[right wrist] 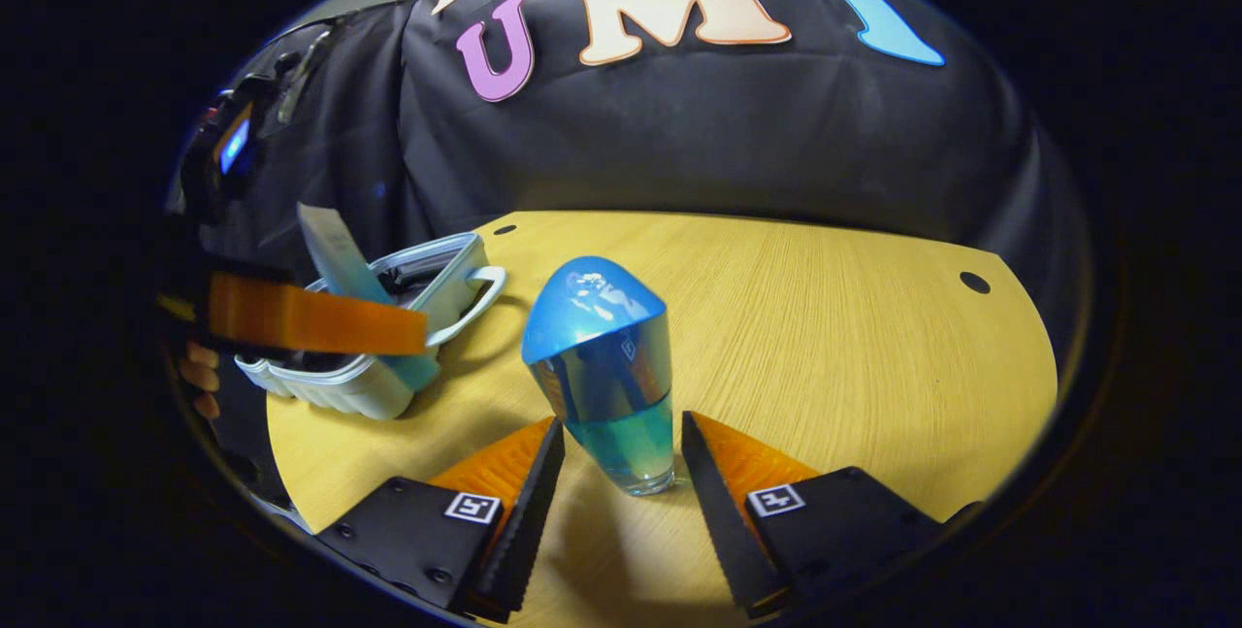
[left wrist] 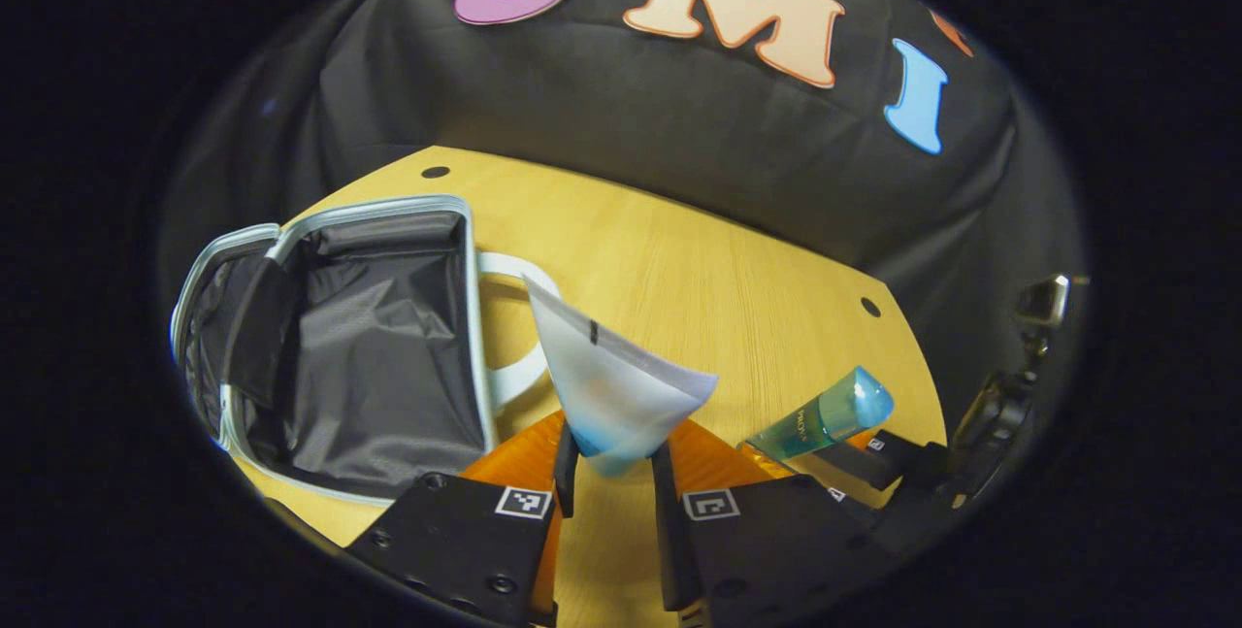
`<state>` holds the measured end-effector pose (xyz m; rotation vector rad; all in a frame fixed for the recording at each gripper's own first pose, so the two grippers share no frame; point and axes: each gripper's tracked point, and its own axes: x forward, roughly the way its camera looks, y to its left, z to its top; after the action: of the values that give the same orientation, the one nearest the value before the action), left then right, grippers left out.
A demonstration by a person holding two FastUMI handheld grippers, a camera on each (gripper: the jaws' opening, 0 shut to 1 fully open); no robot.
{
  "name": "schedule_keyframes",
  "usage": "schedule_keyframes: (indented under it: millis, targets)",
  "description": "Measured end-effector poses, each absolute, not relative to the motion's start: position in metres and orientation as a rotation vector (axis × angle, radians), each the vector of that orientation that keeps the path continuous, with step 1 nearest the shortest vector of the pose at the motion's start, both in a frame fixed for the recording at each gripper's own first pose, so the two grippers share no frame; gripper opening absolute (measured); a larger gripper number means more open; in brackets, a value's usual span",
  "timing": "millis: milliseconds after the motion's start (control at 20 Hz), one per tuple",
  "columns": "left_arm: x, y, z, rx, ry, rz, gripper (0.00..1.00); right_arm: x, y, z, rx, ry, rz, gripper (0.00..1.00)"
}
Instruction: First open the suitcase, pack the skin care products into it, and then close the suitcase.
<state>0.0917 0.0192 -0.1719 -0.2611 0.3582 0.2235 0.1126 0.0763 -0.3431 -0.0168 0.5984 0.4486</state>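
A small white suitcase (left wrist: pixel 369 347) lies open on the wooden table, its grey lining bare; in the right gripper view the suitcase (right wrist: pixel 388 385) sits at the left. My left gripper (left wrist: pixel 611 458) is shut on the blue-capped end of a white tube (left wrist: pixel 611 376), held above the table just right of the suitcase. An upright blue bottle (right wrist: pixel 606 366) stands on the table between the fingers of my right gripper (right wrist: pixel 621 434), which is open with narrow gaps on both sides. The left gripper (right wrist: pixel 310 317) and its tube (right wrist: pixel 335 254) hover over the suitcase.
The suitcase's white handle (left wrist: pixel 509 317) points toward the table's middle. Round holes (right wrist: pixel 974 282) mark the tabletop (right wrist: pixel 825 347), whose curved edge meets the black cloth wall. A hand (right wrist: pixel 199 376) holds the left gripper. The right gripper (left wrist: pixel 888 458) sits beside the bottle (left wrist: pixel 825 419).
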Motion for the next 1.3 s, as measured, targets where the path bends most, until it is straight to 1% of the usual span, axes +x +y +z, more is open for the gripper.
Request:
schedule_keyframes:
  millis: [50, 100, 150, 250, 300, 350, 400, 450, 500, 600, 650, 700, 850, 900, 1000, 1100, 1300]
  targets:
    - [0.082, 0.027, -0.166, -0.261, 0.352, 0.245, 0.35, 0.115, 0.076, -0.343, -0.020, 0.596, 0.436, 0.71]
    - [0.073, 0.035, -0.161, -0.265, 0.347, 0.265, 0.34, 0.117, 0.074, -0.342, -0.027, 0.587, 0.422, 0.60]
    - [0.065, 0.043, -0.157, -0.275, 0.341, 0.283, 0.35, 0.117, 0.074, -0.341, -0.028, 0.582, 0.423, 0.54]
    - [0.049, 0.063, -0.152, -0.297, 0.337, 0.320, 0.35, 0.119, 0.075, -0.340, -0.057, 0.563, 0.430, 0.47]
    - [0.042, 0.075, -0.153, -0.305, 0.341, 0.342, 0.31, 0.117, 0.073, -0.339, -0.073, 0.560, 0.431, 0.45]
    - [0.036, 0.086, -0.152, -0.310, 0.348, 0.358, 0.34, 0.114, 0.071, -0.338, -0.082, 0.563, 0.431, 0.46]
    - [0.033, 0.097, -0.152, -0.314, 0.353, 0.371, 0.34, 0.113, 0.070, -0.338, -0.087, 0.568, 0.427, 0.43]
    - [0.031, 0.106, -0.152, -0.318, 0.360, 0.376, 0.31, 0.109, 0.070, -0.335, -0.087, 0.571, 0.430, 0.43]
    - [0.029, 0.115, -0.153, -0.320, 0.372, 0.376, 0.34, 0.107, 0.070, -0.331, -0.089, 0.568, 0.431, 0.43]
    - [0.024, 0.134, -0.161, -0.322, 0.420, 0.381, 0.34, 0.103, 0.071, -0.320, -0.099, 0.558, 0.427, 0.41]
    - [0.020, 0.143, -0.167, -0.327, 0.448, 0.384, 0.35, 0.101, 0.071, -0.314, -0.105, 0.553, 0.422, 0.43]
    - [0.019, 0.153, -0.172, -0.331, 0.470, 0.381, 0.35, 0.099, 0.073, -0.309, -0.105, 0.547, 0.420, 0.41]
    - [0.017, 0.173, -0.194, -0.354, 0.563, 0.336, 0.35, 0.091, 0.085, -0.299, -0.090, 0.546, 0.414, 0.39]
    - [0.017, 0.178, -0.202, -0.355, 0.597, 0.317, 0.35, 0.088, 0.090, -0.298, -0.085, 0.552, 0.402, 0.41]
    - [0.017, 0.186, -0.218, -0.355, 0.671, 0.276, 0.35, 0.080, 0.103, -0.292, -0.078, 0.559, 0.376, 0.41]
    - [0.019, 0.194, -0.230, -0.350, 0.727, 0.245, 0.35, 0.071, 0.122, -0.280, -0.057, 0.563, 0.364, 0.39]
    - [0.020, 0.208, -0.248, -0.377, 0.813, 0.197, 0.35, 0.055, 0.175, -0.255, 0.003, 0.592, 0.373, 0.40]
